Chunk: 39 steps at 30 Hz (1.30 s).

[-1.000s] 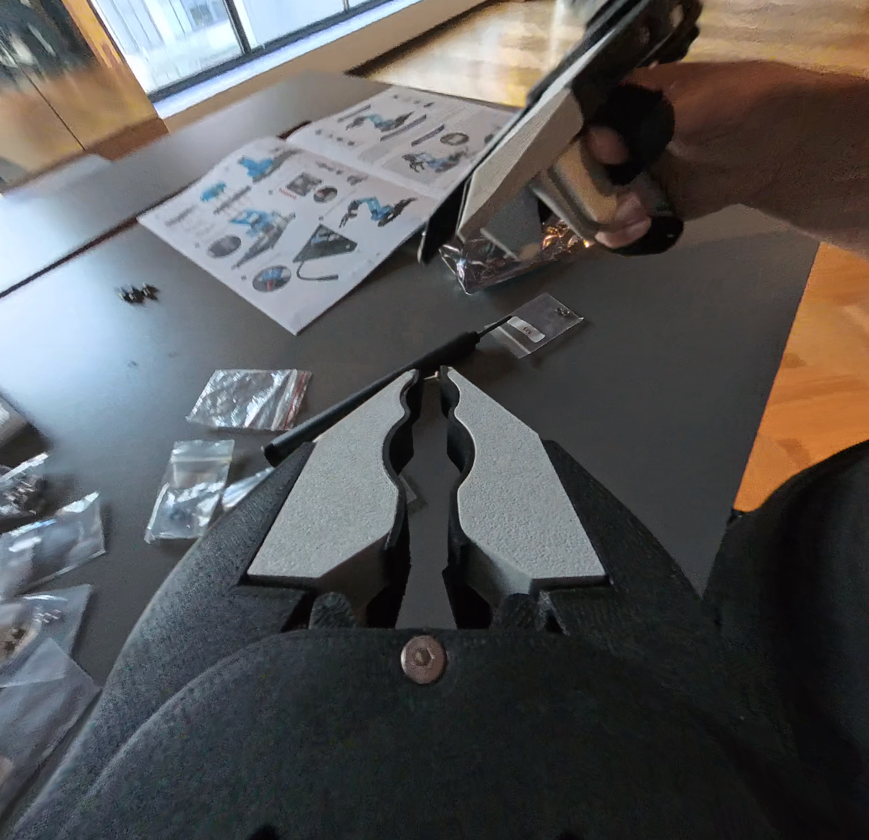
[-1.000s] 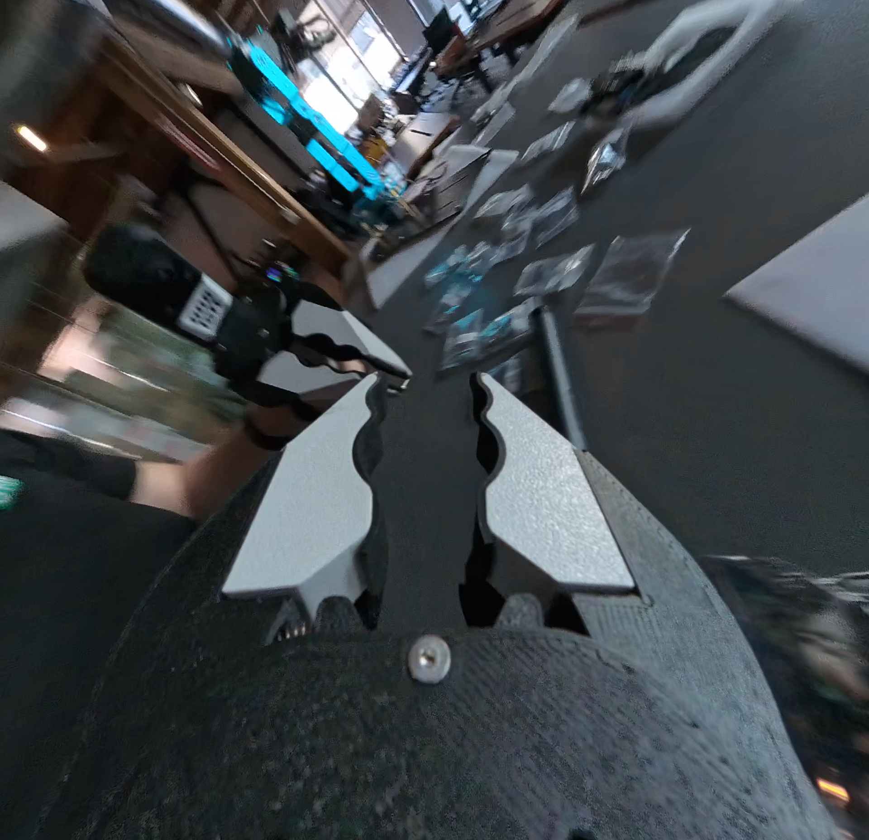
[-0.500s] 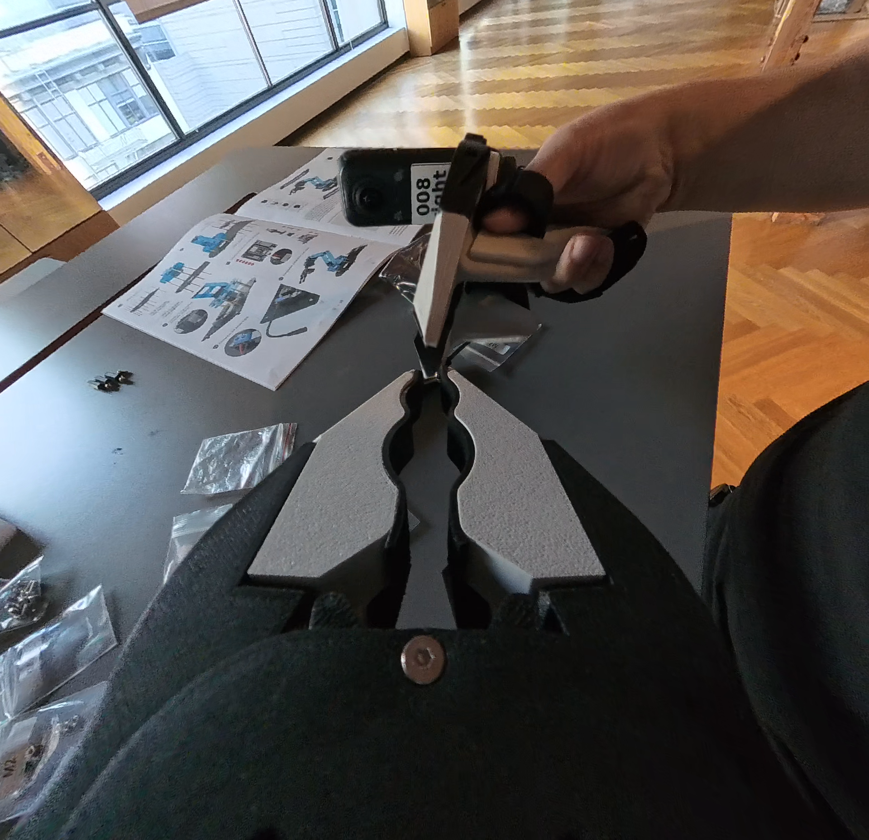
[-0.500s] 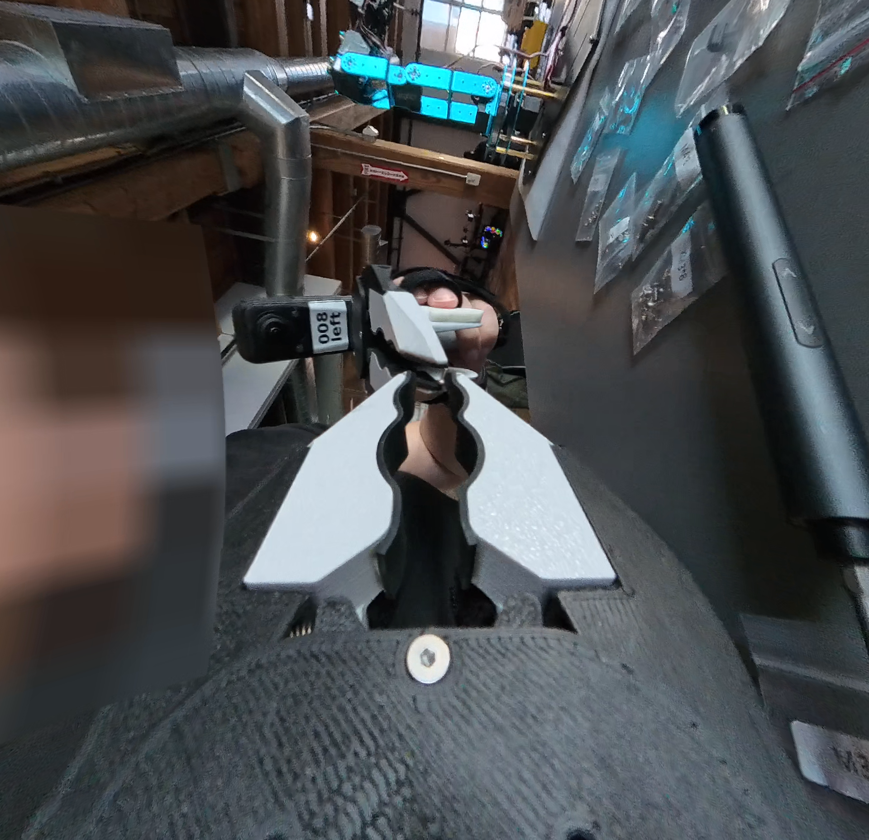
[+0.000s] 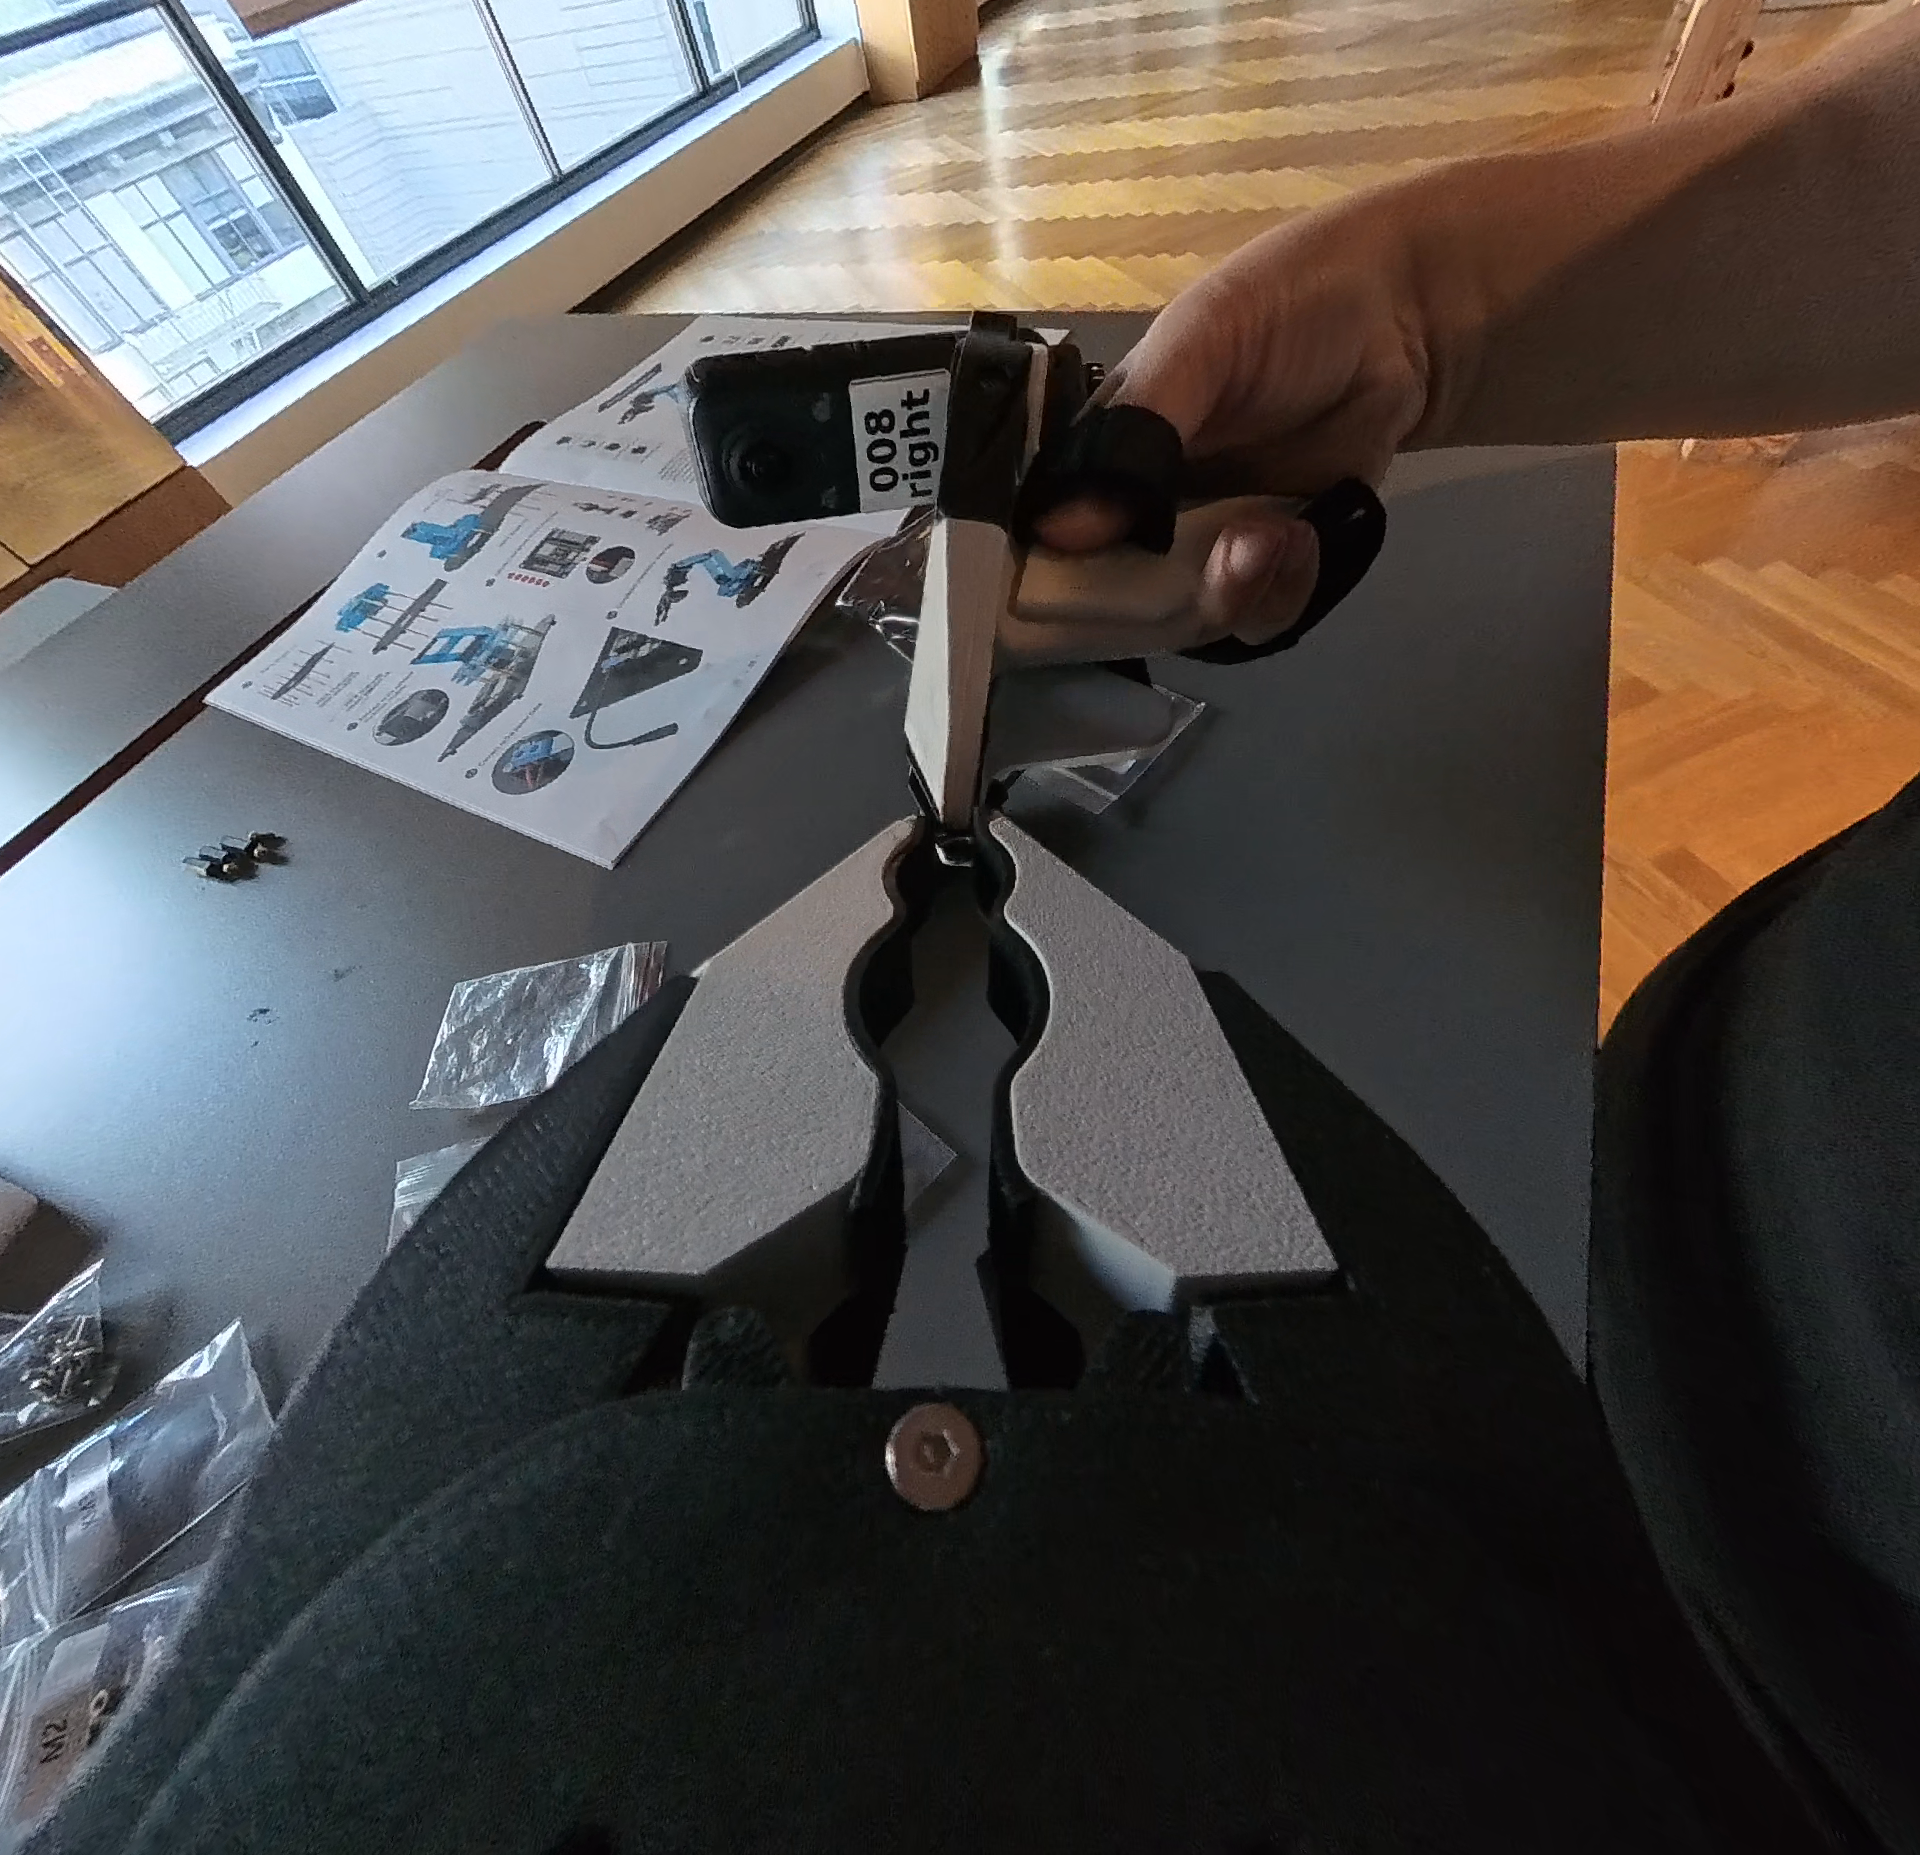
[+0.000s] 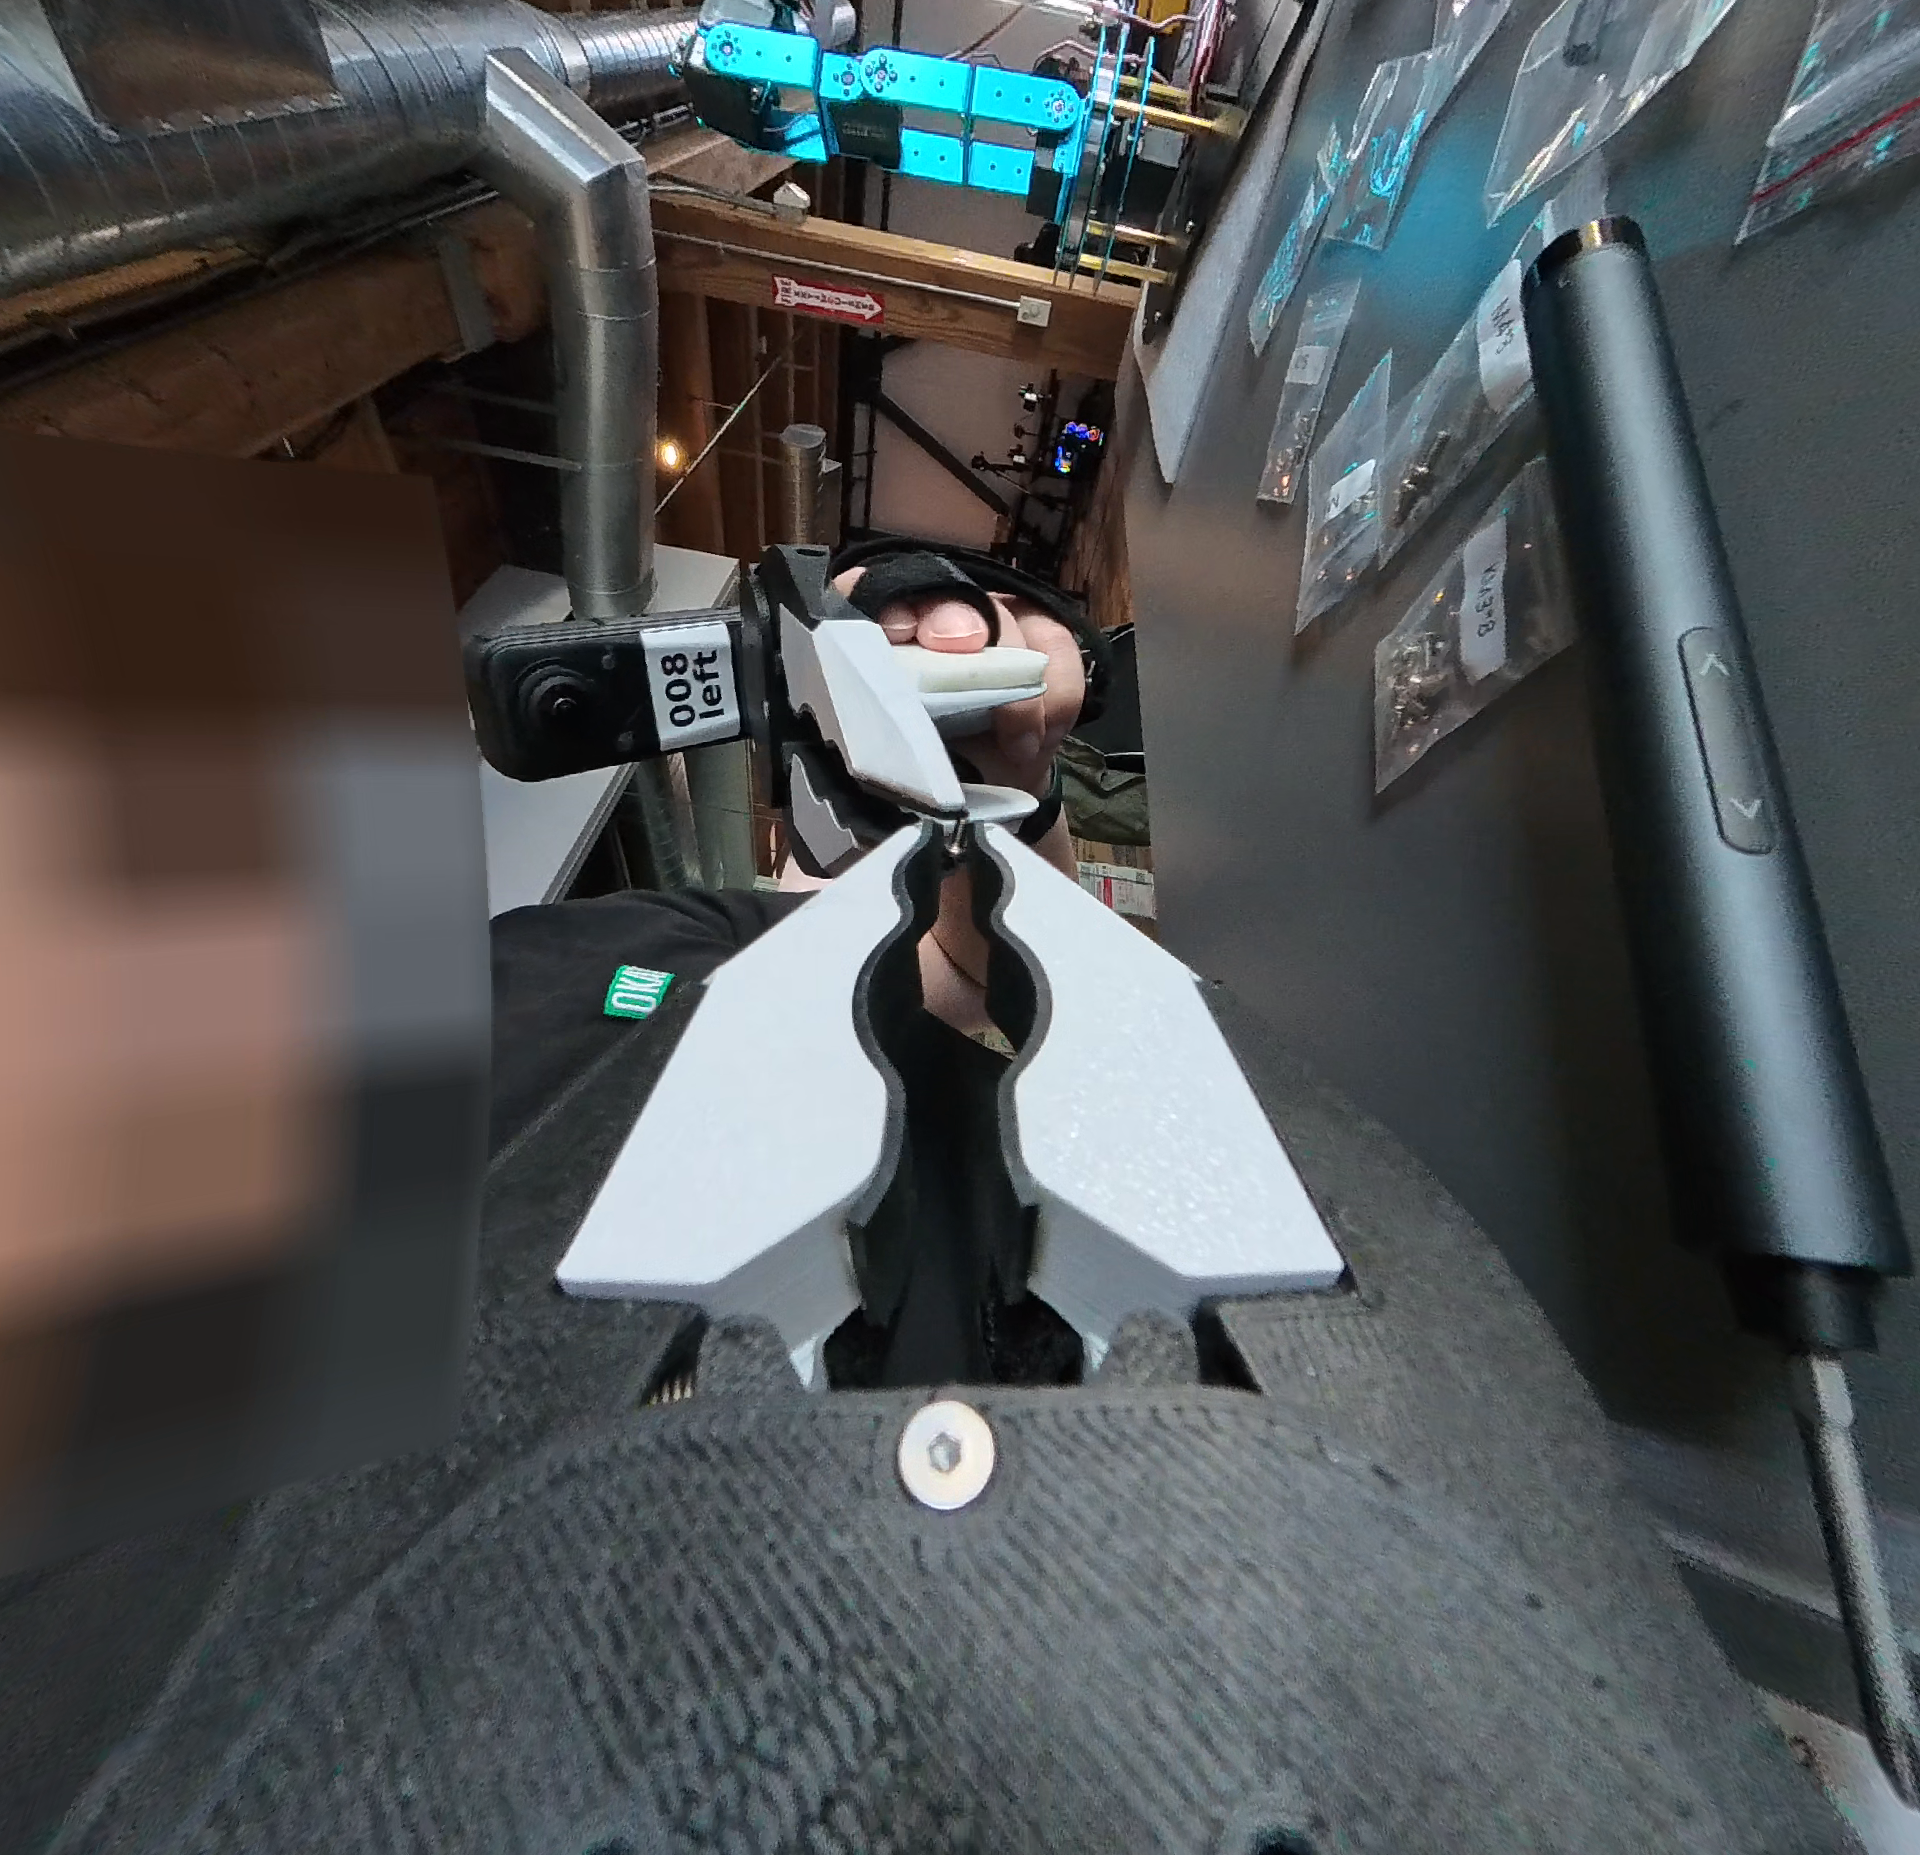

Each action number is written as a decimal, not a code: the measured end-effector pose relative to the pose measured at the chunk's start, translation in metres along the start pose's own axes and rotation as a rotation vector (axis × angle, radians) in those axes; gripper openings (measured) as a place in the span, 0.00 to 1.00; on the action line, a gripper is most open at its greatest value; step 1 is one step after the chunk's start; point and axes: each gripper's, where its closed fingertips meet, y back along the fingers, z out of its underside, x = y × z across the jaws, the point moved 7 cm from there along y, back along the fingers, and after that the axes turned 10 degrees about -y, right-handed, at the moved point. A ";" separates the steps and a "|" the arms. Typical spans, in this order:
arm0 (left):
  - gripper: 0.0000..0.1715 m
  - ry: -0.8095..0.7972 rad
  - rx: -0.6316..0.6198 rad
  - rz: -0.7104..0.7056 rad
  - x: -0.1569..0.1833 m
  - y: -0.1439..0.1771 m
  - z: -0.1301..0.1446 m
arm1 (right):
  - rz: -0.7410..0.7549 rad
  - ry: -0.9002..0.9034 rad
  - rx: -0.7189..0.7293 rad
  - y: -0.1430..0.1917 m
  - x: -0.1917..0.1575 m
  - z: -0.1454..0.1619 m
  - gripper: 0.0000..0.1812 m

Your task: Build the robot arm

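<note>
**Inspector:** Report the item.

**Operator:** I see a small metal piece, in the air above the tabletop, right at the tips of both tongs. It is too small for me to say what kind of part it is.

**Inspector:** State of the tongs?

**Operator:** My left tongs are closed to a narrow slit with the piece in it. My right tongs meet them tip to tip from above, equally narrow, with the piece in their slit too. Both appear to pinch it, but I cannot tell which bears the load.

**Inspector:** Handling?

**Operator:** In my judgement it is very light, hard and smooth, and liable to slip or spring out of a skewed pinch. The best hold is square across its middle, at the very tips.

**Inspector:** Surroundings?

**Operator:** A clear bag lies just beyond the tips. An open booklet is ahead and left of my left tongs, and a foil bag is near their left side. A dark cylindrical driver lies close beside my right tongs, with bags of hardware past it.
</note>
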 end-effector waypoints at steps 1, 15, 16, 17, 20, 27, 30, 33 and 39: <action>0.03 0.005 0.004 -0.001 -0.001 0.000 0.000 | -0.004 -0.003 0.000 0.000 0.000 -0.001 0.02; 0.14 0.405 0.019 -0.216 -0.013 0.083 0.043 | 0.064 0.509 0.114 -0.022 -0.025 -0.026 0.02; 0.14 0.436 -0.013 -0.263 -0.012 0.099 0.053 | 0.074 0.570 0.124 -0.029 -0.027 -0.029 0.02; 0.14 0.465 -0.047 -0.306 -0.010 0.115 0.063 | 0.082 0.619 0.125 -0.038 -0.029 -0.031 0.02; 0.14 0.522 -0.117 -0.431 -0.002 0.168 0.084 | 0.132 0.726 0.097 -0.071 -0.028 -0.040 0.02; 0.15 0.548 -0.220 -0.655 -0.010 0.292 0.127 | 0.182 0.839 0.106 -0.165 -0.022 -0.054 0.02; 0.16 0.525 -0.234 -0.633 -0.028 0.322 0.144 | 0.197 0.855 0.138 -0.204 -0.017 -0.064 0.02; 0.15 0.466 -0.300 -0.548 -0.052 0.339 0.166 | 0.267 0.899 0.169 -0.243 -0.010 -0.074 0.02; 0.11 0.397 -0.307 -0.423 -0.071 0.370 0.188 | 0.395 0.951 0.218 -0.313 0.007 -0.090 0.02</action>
